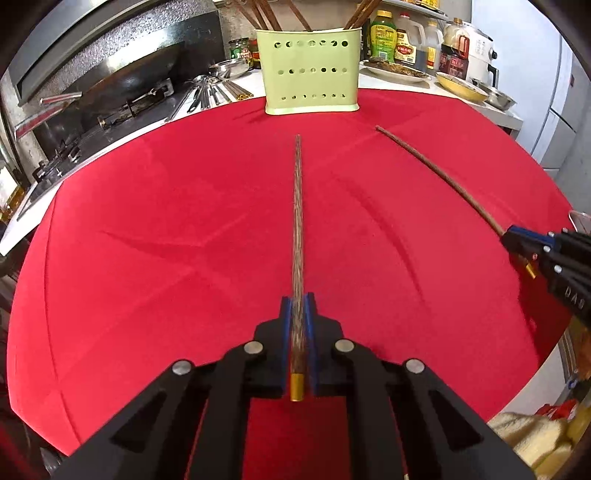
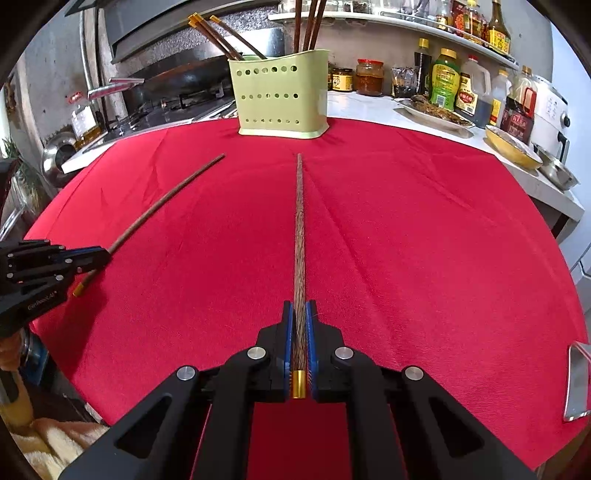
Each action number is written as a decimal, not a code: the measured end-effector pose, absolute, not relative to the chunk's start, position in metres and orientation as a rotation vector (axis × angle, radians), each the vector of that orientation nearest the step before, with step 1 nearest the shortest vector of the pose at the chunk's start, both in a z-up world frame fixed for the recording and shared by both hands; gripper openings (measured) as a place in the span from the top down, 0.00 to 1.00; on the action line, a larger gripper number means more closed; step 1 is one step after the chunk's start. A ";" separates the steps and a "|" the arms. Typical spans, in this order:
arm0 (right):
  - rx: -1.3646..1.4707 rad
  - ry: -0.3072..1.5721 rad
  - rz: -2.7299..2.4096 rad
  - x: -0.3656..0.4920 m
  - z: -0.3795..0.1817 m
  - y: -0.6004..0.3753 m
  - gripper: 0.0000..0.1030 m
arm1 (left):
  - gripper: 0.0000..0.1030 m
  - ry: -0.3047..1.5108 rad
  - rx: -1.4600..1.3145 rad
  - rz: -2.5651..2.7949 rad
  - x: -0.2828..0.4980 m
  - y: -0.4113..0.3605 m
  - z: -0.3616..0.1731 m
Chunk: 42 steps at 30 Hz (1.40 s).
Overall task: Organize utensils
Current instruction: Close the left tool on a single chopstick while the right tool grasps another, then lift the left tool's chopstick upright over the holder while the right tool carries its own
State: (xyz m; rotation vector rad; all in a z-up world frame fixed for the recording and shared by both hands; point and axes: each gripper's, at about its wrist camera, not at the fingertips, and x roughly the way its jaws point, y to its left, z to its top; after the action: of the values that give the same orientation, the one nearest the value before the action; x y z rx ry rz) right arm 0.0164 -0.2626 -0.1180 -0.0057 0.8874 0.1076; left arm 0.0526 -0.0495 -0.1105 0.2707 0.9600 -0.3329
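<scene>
Chopsticks are the business: each hand-held tool has one clenched between its blue pads near the gold-capped end, the long wooden shaft running out ahead toward twelve o'clock.

Starting on the left, the left gripper (image 1: 297, 325) grips the left chopstick (image 1: 297, 236), its tip aimed at the green holder (image 1: 312, 72) standing at twelve o'clock on the far edge of the red cloth (image 1: 147, 221). The right gripper (image 2: 300, 325) clamps the right chopstick (image 2: 299, 236) the same way, with the holder just left of twelve.

Risks, as I judge them: both grips sit near the tail, so the long free end can swing or pivot between the pads when tilted. A tip could catch the holder's rim or jam against the chopsticks already inside, and a hard poke might tip the light plastic holder. With both hands converging on one opening, the two sticks could also cross.

Left view alone shows loose metal utensils (image 1: 207, 94) on the counter at eleven o'clock, beside the stove. Right view alone shows gold-capped sticks fanning out of the holder's left compartment and upright ones toward its middle, plus a shelf of bottles (image 2: 480, 26) at one o'clock.
</scene>
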 end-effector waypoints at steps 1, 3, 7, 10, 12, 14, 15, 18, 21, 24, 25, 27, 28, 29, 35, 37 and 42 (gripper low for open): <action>-0.003 0.890 0.116 0.017 -0.118 -0.263 0.92 | 0.93 0.959 0.261 -0.334 0.053 -0.049 -0.110; 0.036 0.893 0.140 0.016 -0.119 -0.267 0.89 | 0.93 0.960 0.223 -0.347 0.053 -0.046 -0.109; 0.084 0.880 0.161 0.007 -0.119 -0.271 0.79 | 0.93 0.954 0.204 -0.348 0.048 -0.043 -0.109; 0.069 0.856 0.150 -0.002 -0.120 -0.268 0.75 | 0.90 0.949 0.201 -0.340 0.043 -0.039 -0.108; 0.056 0.842 0.137 -0.007 -0.120 -0.265 0.75 | 0.88 0.948 0.202 -0.336 0.041 -0.038 -0.109; 0.032 0.826 0.117 -0.013 -0.121 -0.261 0.75 | 0.87 0.947 0.203 -0.332 0.040 -0.037 -0.110; 0.025 0.821 0.112 -0.014 -0.122 -0.261 0.75 | 0.87 0.947 0.200 -0.332 0.039 -0.036 -0.110; 0.013 0.808 0.097 -0.019 -0.122 -0.260 0.75 | 0.87 0.945 0.195 -0.334 0.038 -0.034 -0.110; 0.032 0.803 0.091 -0.019 -0.123 -0.262 0.76 | 0.87 0.943 0.193 -0.332 0.039 -0.032 -0.109; 0.037 0.800 0.072 -0.021 -0.123 -0.264 0.83 | 0.87 0.943 0.183 -0.331 0.038 -0.030 -0.109; 0.044 0.798 0.069 -0.022 -0.123 -0.265 0.88 | 0.87 0.941 0.181 -0.331 0.038 -0.028 -0.108; 0.067 0.795 0.076 -0.022 -0.123 -0.268 0.93 | 0.87 0.941 0.172 -0.328 0.037 -0.026 -0.107; 0.069 0.792 0.072 -0.021 -0.123 -0.267 0.93 | 0.87 0.943 0.171 -0.328 0.036 -0.026 -0.107; 0.066 0.787 0.074 -0.021 -0.122 -0.267 0.93 | 0.87 0.944 0.170 -0.329 0.035 -0.026 -0.108; 0.074 0.694 0.104 -0.022 -0.099 -0.264 0.93 | 0.80 0.946 0.178 -0.342 0.027 -0.025 -0.109; 0.078 0.663 0.111 -0.021 -0.090 -0.263 0.93 | 0.78 0.946 0.177 -0.350 0.024 -0.026 -0.110; 0.066 0.639 0.129 -0.019 -0.082 -0.258 0.93 | 0.78 0.936 0.201 -0.344 0.023 -0.033 -0.111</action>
State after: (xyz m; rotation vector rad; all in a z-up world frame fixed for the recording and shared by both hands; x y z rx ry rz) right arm -0.0189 -0.2584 -0.0823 0.0662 0.6389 0.1288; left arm 0.0230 -0.0329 -0.1108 0.2007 0.9356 -0.3436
